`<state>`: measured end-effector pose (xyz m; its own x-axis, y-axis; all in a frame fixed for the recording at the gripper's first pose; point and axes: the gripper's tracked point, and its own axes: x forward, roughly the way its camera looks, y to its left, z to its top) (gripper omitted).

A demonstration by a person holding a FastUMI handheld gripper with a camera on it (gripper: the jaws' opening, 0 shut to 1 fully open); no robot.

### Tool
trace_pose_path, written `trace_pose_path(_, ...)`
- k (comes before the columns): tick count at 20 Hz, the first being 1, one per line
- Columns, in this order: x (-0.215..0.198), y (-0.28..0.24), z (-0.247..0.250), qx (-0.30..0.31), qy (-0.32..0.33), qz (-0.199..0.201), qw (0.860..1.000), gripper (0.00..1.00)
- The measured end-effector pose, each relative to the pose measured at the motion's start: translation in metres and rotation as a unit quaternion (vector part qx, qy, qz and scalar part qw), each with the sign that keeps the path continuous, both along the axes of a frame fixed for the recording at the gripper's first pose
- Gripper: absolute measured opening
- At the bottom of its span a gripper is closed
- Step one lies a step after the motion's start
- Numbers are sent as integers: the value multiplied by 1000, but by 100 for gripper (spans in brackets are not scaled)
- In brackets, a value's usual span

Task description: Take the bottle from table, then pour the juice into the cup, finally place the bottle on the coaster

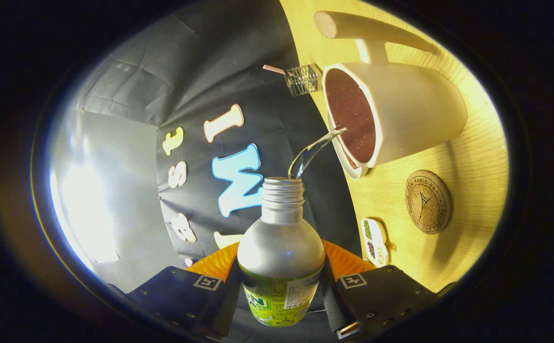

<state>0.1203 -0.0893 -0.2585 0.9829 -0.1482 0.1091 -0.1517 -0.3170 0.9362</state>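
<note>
Gripper view. The gripper (281,286) is clamped on the bottle (281,257), one finger pressing each side of its lower body. The view is rolled over, so the wooden table (477,157) stands at the side and the bottle is tipped toward the cup (401,114). The bottle is uncapped, its threaded neck (283,190) open. A clear stream (312,152) leaves the mouth and arcs over the near rim into the cup, which is pale outside, dark reddish inside, with a long handle (372,28) on its far side. How full the cup is I cannot tell.

The round cork coaster (428,201) lies on the table just beside the cup, nearer the fingers, with nothing on it. A small patterned object (374,234) lies near the coaster. A glass with a straw (303,78) stands beyond the cup.

Judgement: step two, pouring, is in hand. Next move calls for rolling the bottle upright to cut the stream, then carrying it across to the coaster and setting its base down flat before releasing.
</note>
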Motion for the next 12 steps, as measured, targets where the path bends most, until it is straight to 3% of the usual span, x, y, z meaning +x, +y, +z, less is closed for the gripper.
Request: trace_pose_path(12,-3,-6,9,49,-27,-15,998,74)
